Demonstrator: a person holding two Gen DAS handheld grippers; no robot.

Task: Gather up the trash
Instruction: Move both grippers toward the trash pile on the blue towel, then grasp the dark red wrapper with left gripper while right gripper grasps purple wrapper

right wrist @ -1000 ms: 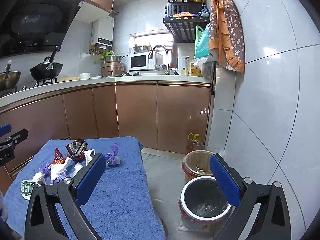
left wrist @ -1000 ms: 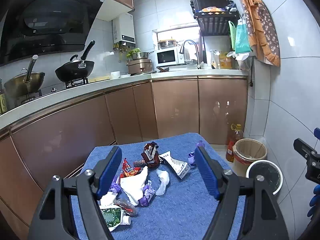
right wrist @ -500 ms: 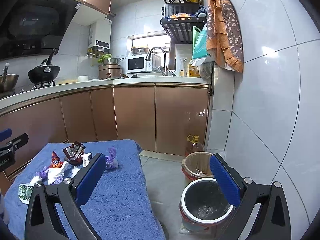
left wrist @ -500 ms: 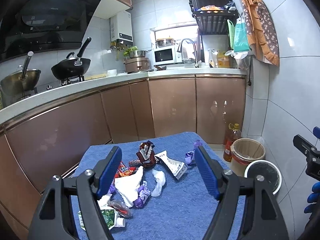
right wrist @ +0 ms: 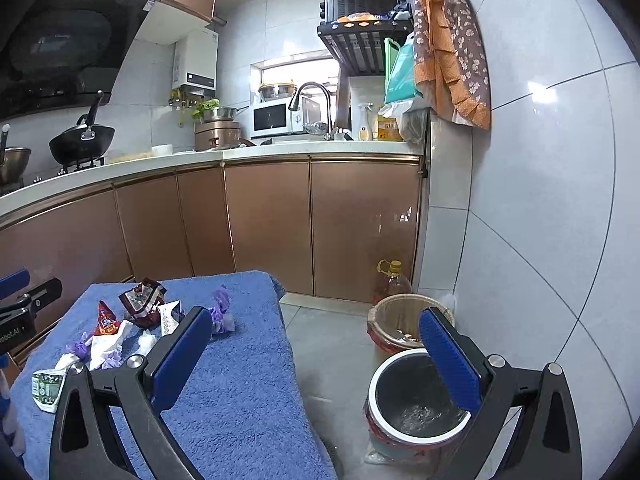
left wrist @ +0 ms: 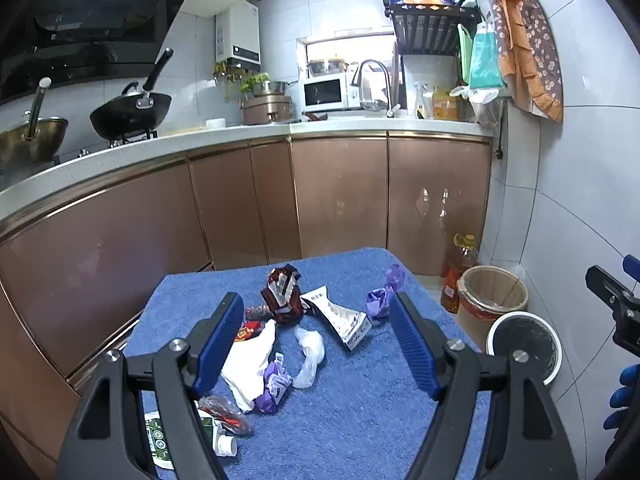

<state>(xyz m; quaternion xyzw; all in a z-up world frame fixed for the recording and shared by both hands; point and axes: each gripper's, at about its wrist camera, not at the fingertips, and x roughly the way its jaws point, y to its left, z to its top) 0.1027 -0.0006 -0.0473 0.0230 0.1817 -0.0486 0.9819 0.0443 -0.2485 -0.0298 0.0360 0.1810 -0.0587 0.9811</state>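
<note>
Wrappers [left wrist: 332, 316] litter the blue towel [left wrist: 360, 420]; both hand-held grippers [left wrist: 320, 340] [right wrist: 316, 344] gape empty; tiled kitchen.

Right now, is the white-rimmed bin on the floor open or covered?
Open: the white-rimmed bin has no lid, and its dark liner shows inside.

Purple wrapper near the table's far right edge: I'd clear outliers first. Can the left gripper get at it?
Probably yes. The purple wrapper lies alone on the blue towel, nothing piled on it, and the left gripper is open and holds nothing.
</note>
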